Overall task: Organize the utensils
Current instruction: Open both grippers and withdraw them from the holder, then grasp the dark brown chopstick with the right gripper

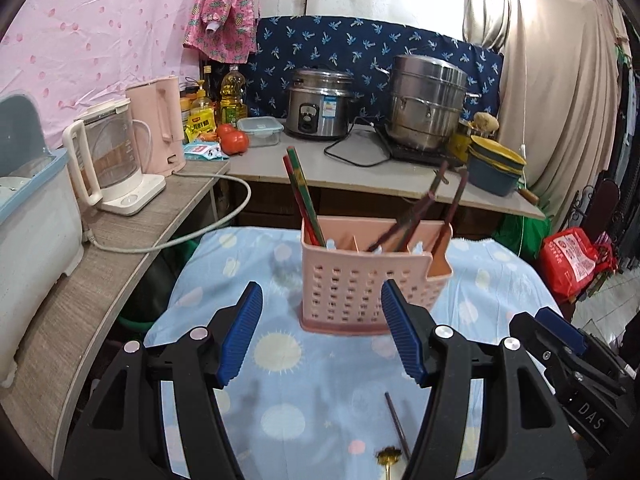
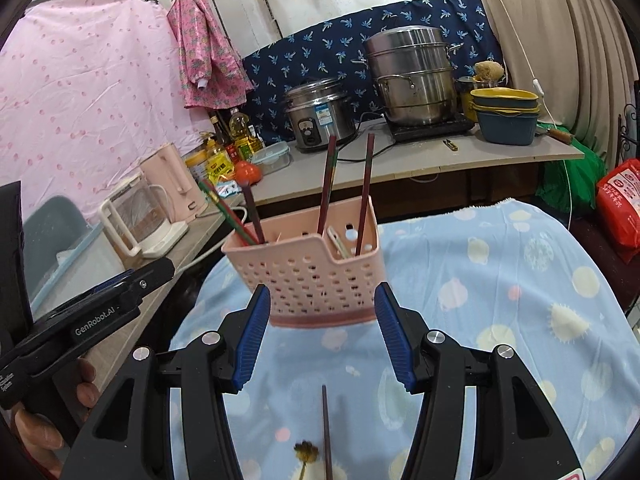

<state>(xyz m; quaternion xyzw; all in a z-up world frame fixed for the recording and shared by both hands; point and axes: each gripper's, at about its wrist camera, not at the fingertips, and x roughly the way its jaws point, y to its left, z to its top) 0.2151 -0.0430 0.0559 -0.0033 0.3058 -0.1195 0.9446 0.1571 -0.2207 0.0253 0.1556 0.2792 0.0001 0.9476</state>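
A pink perforated utensil caddy (image 1: 356,280) stands on the blue patterned cloth (image 1: 320,360), also in the right wrist view (image 2: 320,276). It holds red-green chopsticks (image 1: 304,200) at its left and dark chopsticks (image 1: 420,208) at its right. A single dark chopstick (image 1: 397,426) and a gold utensil head (image 1: 388,458) lie on the cloth in front; both show in the right wrist view, chopstick (image 2: 326,432) and gold utensil (image 2: 306,452). My left gripper (image 1: 322,336) is open and empty before the caddy. My right gripper (image 2: 318,336) is open and empty, close to the caddy's base.
A side counter at the left holds a glass kettle (image 1: 108,156) and a pink kettle (image 1: 160,120). The back counter holds a rice cooker (image 1: 320,104), a steel steamer pot (image 1: 428,100), stacked bowls (image 1: 494,168), tomatoes (image 1: 234,140) and oil bottles. A red bag (image 1: 572,260) sits on the floor at right.
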